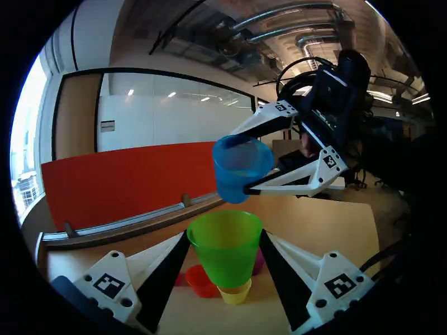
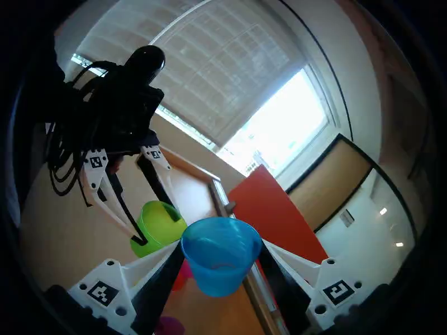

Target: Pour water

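Left tongs (image 1: 225,239) tight around one green cup (image 1: 226,259), right tongs (image 2: 222,248) around one blue cup (image 2: 219,271)

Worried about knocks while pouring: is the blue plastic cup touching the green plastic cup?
Apart. Left gripper view shows wooden tabletop between the blue plastic cup above and the green plastic cup below.

An office: glass-walled room (image 1: 167,111), exposed ceiling ducts (image 1: 279,25), orange partition (image 1: 123,178), blinds (image 2: 223,72) over a large window (image 2: 282,128).

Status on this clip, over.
Left tongs shut on green cup. Right tongs shut on blue cup, held higher. Small cups on table, nothing between.
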The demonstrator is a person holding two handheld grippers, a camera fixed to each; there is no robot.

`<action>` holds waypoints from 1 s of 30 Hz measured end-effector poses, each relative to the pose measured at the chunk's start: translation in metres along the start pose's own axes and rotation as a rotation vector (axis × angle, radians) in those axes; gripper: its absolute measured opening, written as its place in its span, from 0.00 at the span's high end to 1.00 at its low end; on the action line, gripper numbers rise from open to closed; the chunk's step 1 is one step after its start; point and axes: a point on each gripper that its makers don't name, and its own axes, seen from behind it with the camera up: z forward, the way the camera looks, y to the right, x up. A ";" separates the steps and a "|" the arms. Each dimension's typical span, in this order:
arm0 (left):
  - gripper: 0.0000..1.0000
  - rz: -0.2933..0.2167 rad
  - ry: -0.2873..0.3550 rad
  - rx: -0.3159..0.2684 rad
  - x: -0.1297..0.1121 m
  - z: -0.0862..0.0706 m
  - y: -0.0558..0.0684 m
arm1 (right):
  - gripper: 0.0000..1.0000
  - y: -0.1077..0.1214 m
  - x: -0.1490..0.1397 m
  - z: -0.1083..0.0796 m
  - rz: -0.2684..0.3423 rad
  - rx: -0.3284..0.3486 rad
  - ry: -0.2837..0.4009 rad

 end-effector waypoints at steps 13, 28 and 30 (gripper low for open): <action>0.12 0.011 0.001 -0.002 -0.001 -0.002 0.001 | 0.08 0.005 0.009 0.009 -0.067 -0.005 -0.005; 0.12 0.008 0.007 -0.005 0.001 -0.004 0.001 | 0.09 0.009 0.016 0.017 -0.145 -0.017 -0.018; 0.12 0.008 0.008 -0.006 0.001 -0.003 0.002 | 0.08 0.010 0.017 0.018 -0.152 -0.019 -0.019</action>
